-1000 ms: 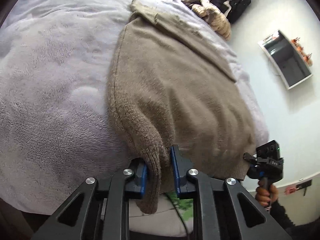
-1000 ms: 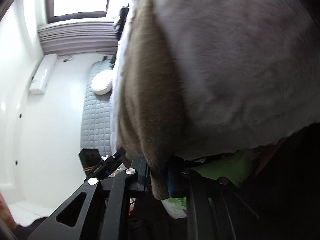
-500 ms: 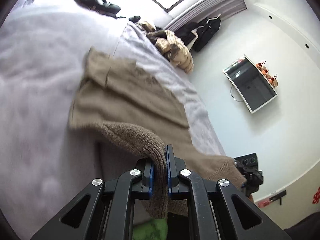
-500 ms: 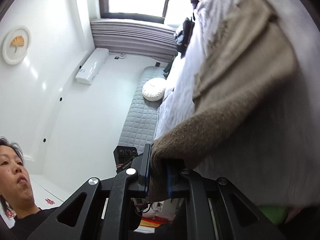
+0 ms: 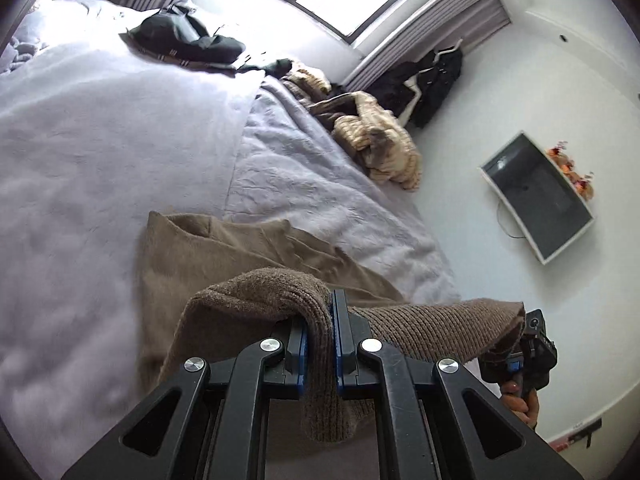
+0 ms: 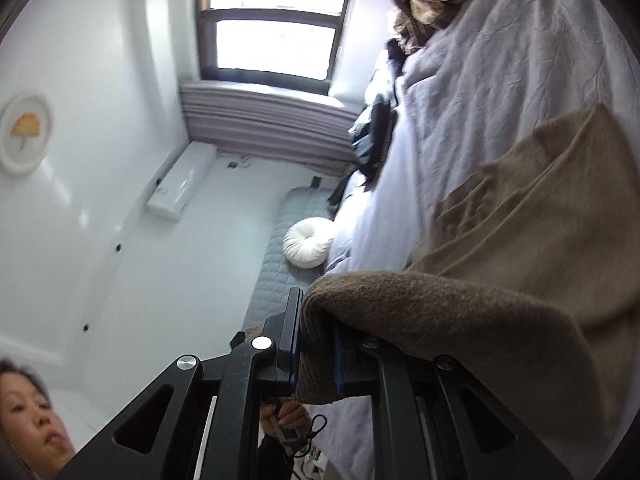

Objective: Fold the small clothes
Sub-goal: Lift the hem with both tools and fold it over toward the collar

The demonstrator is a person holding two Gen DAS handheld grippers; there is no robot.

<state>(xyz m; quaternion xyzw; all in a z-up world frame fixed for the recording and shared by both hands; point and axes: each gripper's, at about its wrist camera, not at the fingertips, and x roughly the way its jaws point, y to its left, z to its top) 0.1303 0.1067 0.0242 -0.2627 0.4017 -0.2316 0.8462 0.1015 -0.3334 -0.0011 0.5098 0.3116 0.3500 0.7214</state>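
Observation:
A brown knitted sweater (image 5: 224, 256) lies on the pale grey bed cover (image 5: 100, 140), its near ribbed hem lifted off the bed. My left gripper (image 5: 331, 312) is shut on one corner of that hem, with knit hanging down between the blue pads. The hem stretches rightward to my right gripper (image 5: 520, 340), seen small at the lower right with a hand on its handle. In the right wrist view, the right gripper (image 6: 316, 332) is shut on the other hem corner of the sweater (image 6: 520, 240), which drapes back over the bed (image 6: 500, 80).
A striped tan and brown garment heap (image 5: 376, 136) lies at the bed's far right edge, with dark clothing (image 5: 184, 40) farther back near the window. A wall screen (image 5: 536, 196) hangs on the right. A person's face (image 6: 28, 420) shows at the lower left of the right wrist view.
Both grippers have risen and carried the hem forward over the sweater's body, so the lower part now arches above the flat part. Both grips stayed shut.

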